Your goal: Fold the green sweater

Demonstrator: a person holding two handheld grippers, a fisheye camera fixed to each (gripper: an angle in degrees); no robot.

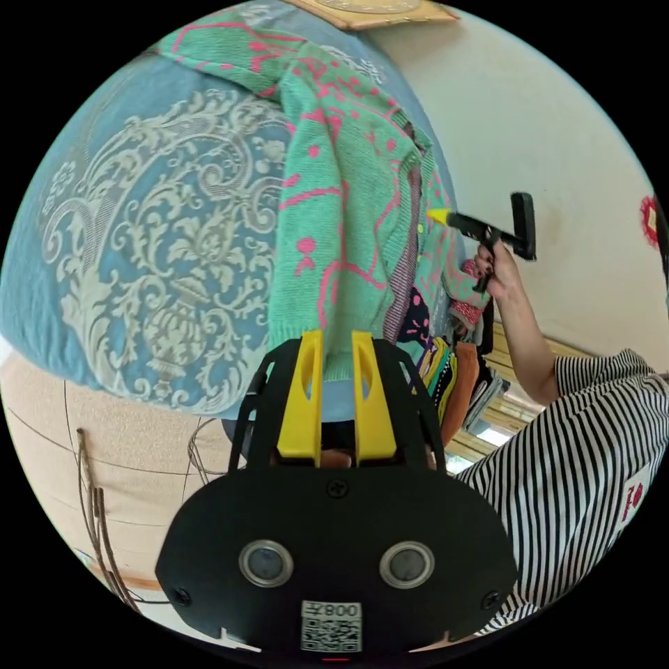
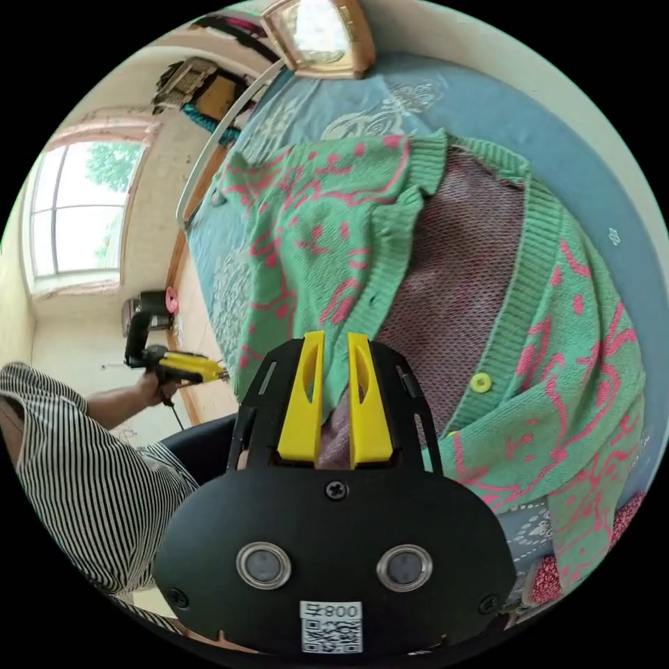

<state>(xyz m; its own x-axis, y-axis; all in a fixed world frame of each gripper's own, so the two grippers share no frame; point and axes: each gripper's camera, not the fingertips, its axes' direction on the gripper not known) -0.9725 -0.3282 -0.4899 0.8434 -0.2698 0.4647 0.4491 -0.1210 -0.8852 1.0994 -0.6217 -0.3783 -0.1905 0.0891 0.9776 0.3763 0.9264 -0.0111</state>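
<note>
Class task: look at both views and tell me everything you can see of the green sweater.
The green sweater is a knitted cardigan with pink line patterns, ribbed edges and a yellow button. It lies spread on the blue patterned bedspread, one front panel turned back to show its dull purple inside. The left tool pinches a ribbed edge, and the right tool pinches the folded-back front edge.

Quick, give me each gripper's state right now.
Left gripper: shut on the green sweater edge.
Right gripper: shut on the green sweater too.

green sweater (image 2: 334,230) — pink-patterned knit | front open, purplish inside showing | spread on blue bedspread (image 2: 488,104)
</note>
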